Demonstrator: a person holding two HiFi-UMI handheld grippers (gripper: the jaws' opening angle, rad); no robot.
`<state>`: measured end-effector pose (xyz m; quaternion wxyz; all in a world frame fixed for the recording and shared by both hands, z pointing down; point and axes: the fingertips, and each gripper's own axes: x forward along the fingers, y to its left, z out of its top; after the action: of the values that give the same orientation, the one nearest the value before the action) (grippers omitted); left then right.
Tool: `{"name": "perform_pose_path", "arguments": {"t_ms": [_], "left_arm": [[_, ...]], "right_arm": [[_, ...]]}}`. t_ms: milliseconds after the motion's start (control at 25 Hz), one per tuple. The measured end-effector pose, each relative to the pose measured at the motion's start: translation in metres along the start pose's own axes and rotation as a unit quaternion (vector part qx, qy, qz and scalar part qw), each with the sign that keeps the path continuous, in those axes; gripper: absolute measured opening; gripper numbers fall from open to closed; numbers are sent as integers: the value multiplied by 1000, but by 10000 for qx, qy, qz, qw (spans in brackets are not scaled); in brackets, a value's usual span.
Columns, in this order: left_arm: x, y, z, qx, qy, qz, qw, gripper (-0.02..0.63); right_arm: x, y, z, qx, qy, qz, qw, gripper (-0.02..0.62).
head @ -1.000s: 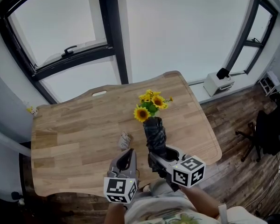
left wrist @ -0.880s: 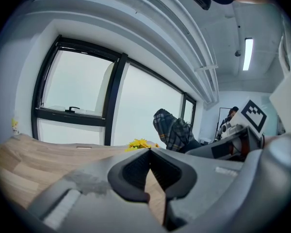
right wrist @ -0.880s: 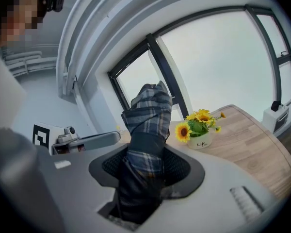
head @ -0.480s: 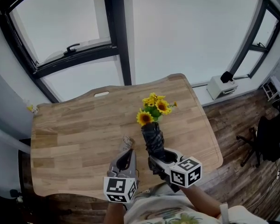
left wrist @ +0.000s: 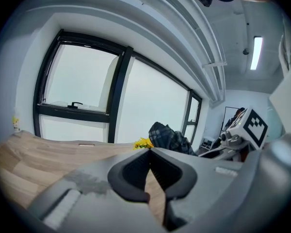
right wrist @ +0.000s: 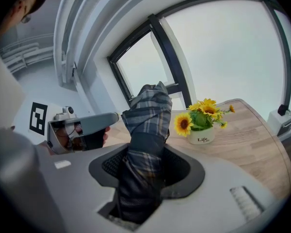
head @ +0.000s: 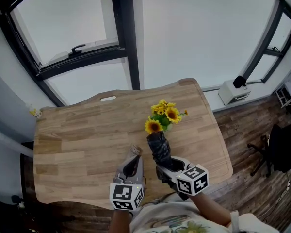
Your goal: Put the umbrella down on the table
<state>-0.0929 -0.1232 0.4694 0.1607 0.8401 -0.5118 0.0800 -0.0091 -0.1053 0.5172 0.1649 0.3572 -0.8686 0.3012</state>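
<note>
A folded dark plaid umbrella (head: 159, 147) (right wrist: 145, 125) sticks up and forward out of my right gripper (head: 168, 165) (right wrist: 146, 154), whose jaws are shut on its lower part. Its tip points toward a small white pot of sunflowers (head: 164, 118) (right wrist: 202, 136) on the wooden table (head: 77, 140). My left gripper (head: 133, 163) (left wrist: 148, 150) hovers just left of it over the table's near edge, jaws shut with nothing between them. The left gripper view shows the umbrella (left wrist: 172, 137) to its right. The left gripper (right wrist: 85, 126) also appears in the right gripper view.
A small pale scrap (head: 135, 150) lies on the table by the left gripper's tip. Big windows stand behind the table. To the right are wooden floor, a white box (head: 234, 90) by the wall and a dark chair (head: 281, 147).
Both grippers have edged forward over the table toward the flowers. The right one has dipped a little with the umbrella. Neither grip has changed.
</note>
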Motion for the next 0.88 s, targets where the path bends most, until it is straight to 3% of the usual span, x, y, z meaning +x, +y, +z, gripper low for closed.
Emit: {"name": "perform_pose_path", "arguments": {"t_ms": [880], "left_arm": [[9,0,0,-74,142,134,9998,5]], "right_arm": [[16,-24,-16,-153,529,85,9984,195]]}}
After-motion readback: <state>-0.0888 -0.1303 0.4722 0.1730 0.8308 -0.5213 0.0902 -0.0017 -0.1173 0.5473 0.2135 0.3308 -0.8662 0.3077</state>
